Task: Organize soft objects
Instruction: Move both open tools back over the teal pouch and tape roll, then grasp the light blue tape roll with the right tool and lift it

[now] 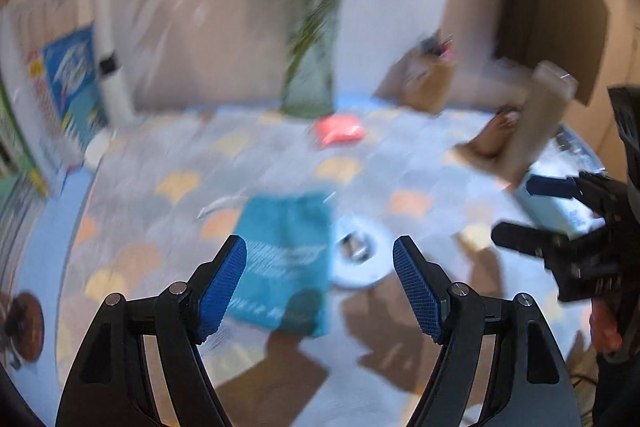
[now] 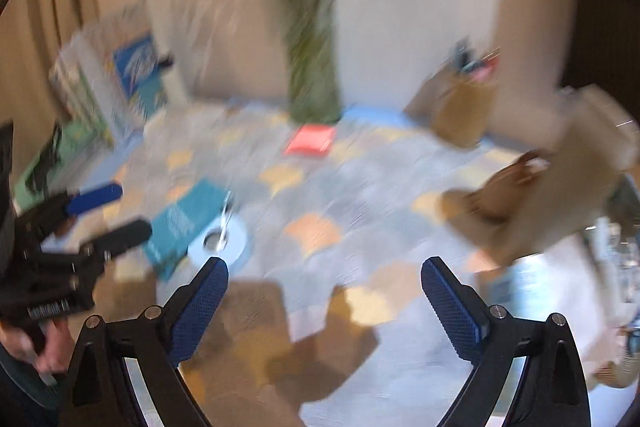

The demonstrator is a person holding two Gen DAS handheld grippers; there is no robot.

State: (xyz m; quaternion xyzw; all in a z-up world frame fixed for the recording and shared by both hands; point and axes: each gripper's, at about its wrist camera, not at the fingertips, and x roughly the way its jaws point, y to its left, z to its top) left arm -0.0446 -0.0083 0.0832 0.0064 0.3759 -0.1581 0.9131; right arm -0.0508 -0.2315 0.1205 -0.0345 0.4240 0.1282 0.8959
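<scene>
Teal pouch (image 1: 286, 259) lay flat on the patterned bench (image 1: 248, 155), just ahead of the left tongs (image 1: 320, 291), which were spread apart and empty. A white tape roll (image 1: 360, 255) sat touching the pouch's right edge. Pink soft packet (image 1: 339, 131) lay farther back, near a green glass vase (image 1: 310, 83) of stems. Brown plush toy (image 2: 532, 203) sat at the right side of the bench. Right tongs (image 2: 324, 311) were also spread wide, holding nothing, above the bench. Brown paper bag (image 2: 460, 107) stood at the back. Both views were motion-blurred.
</scene>
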